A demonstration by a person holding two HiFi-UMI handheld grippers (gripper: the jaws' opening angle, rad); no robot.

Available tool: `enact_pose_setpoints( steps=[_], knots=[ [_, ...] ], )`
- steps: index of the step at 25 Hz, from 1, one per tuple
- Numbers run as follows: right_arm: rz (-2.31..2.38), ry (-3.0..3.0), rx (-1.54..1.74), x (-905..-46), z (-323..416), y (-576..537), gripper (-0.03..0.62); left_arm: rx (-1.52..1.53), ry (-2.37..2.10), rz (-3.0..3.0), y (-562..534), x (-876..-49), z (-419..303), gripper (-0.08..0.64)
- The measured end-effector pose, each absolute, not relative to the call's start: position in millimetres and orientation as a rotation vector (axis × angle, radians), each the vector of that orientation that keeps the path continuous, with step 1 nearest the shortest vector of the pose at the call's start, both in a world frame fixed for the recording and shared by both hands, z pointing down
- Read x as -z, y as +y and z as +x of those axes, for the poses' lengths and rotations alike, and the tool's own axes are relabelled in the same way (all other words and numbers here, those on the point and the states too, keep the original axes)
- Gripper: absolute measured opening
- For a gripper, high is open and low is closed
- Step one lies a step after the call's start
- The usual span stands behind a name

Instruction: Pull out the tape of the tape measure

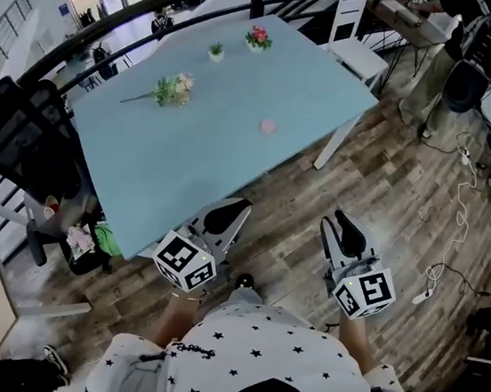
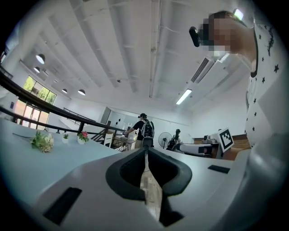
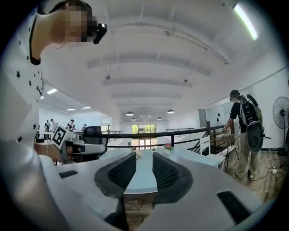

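A small pink round object, possibly the tape measure, lies on the light blue table, well ahead of both grippers. My left gripper hovers over the wooden floor at the table's near corner. In the left gripper view the left gripper has its tips together and nothing between them. My right gripper hangs over the floor to the right of the table. Its jaws stand apart in the right gripper view and are empty, framing the table's near edge. Neither gripper touches anything.
On the table lie a bunch of flowers and two small potted plants. A black office chair stands at the left and a white chair behind the table. A person with a backpack stands far right. Cables trail across the floor.
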State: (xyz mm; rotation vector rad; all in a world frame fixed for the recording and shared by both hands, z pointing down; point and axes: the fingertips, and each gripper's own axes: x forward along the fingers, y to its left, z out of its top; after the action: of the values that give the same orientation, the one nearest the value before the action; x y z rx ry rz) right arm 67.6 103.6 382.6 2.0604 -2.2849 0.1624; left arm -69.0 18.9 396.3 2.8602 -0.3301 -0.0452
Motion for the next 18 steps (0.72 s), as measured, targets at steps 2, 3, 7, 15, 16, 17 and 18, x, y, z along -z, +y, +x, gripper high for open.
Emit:
enact_pose_setpoints(
  steps=[2, 3, 7, 15, 16, 17, 18],
  knots=[
    [2.045, -2.288, -0.162, -384, 63, 91, 0.098, 0.049, -0.362, 2.847, 6, -401, -77, 0.044],
    [2.037, -2.290, -0.165, -386, 61, 86, 0.101, 0.051, -0.378, 2.838, 1, -404, -81, 0.043],
    [2.001, -2.304, -0.179, -390, 50, 69, 0.118, 0.055, -0.428, 2.810, -15, -410, -92, 0.044],
    [1.959, -2.345, -0.209, -405, 60, 39, 0.124, 0.037, -0.499, 2.798, -33, -419, -97, 0.044],
    [1.947, -2.356, -0.209, -407, 64, 32, 0.124, 0.033, -0.526, 2.794, -37, -420, -98, 0.044],
    [1.932, -2.368, -0.207, -409, 67, 23, 0.124, 0.029, -0.558, 2.790, -41, -421, -100, 0.044],
    [1.914, -2.384, -0.204, -410, 71, 13, 0.124, 0.026, -0.597, 2.783, -46, -422, -103, 0.044]
  ],
)
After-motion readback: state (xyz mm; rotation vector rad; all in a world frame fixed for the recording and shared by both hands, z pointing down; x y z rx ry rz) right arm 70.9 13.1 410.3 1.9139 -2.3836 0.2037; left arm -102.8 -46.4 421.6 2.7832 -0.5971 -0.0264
